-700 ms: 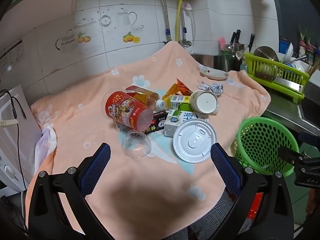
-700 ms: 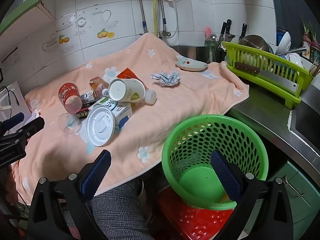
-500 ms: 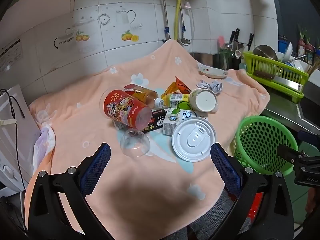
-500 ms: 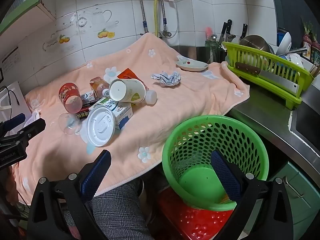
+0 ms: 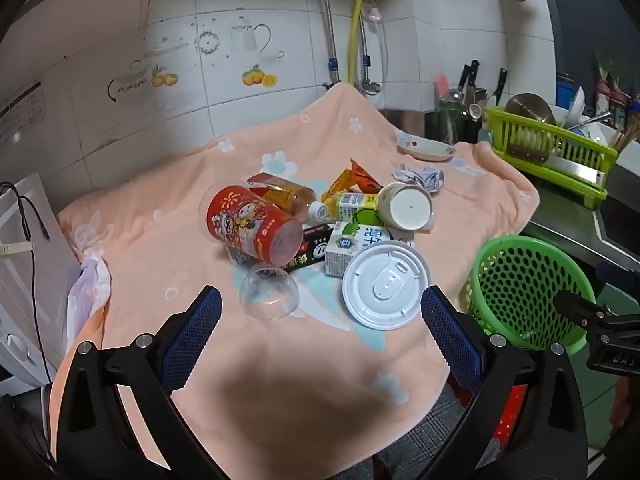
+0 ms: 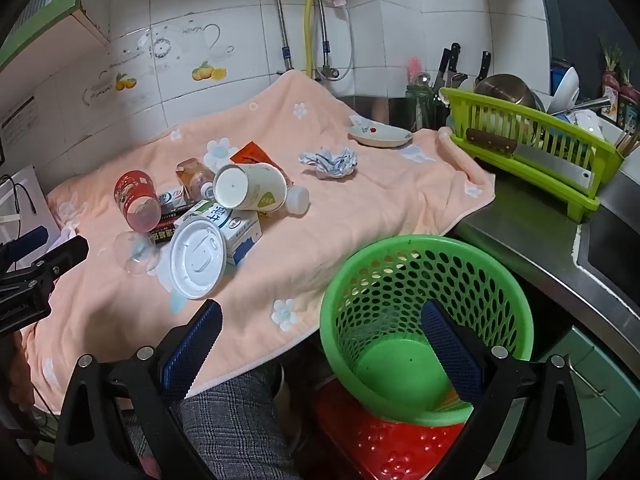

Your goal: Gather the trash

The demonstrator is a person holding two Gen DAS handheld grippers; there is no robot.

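Note:
A heap of trash lies on the peach towel (image 5: 168,248): a red printed cup (image 5: 252,226), a clear plastic cup (image 5: 269,296), a white lid (image 5: 386,283), a milk carton (image 5: 356,242), a paper cup (image 5: 404,206), a tea bottle (image 5: 284,196), an orange wrapper (image 5: 356,180) and crumpled paper (image 5: 420,176). My left gripper (image 5: 320,324) is open and empty, just short of the clear cup and lid. My right gripper (image 6: 320,340) is open and empty above the rim of the green basket (image 6: 424,276), which holds no trash that I can see.
A small dish (image 6: 378,134) sits at the towel's far edge. A green dish rack (image 6: 528,144) with a cleaver stands on the steel counter at right. The basket rests on a red stool (image 6: 384,448). A white appliance (image 5: 24,264) is at the left.
The left gripper has drifted slightly forward, toward the trash pile. The right gripper has barely moved. Both jaws stay open.

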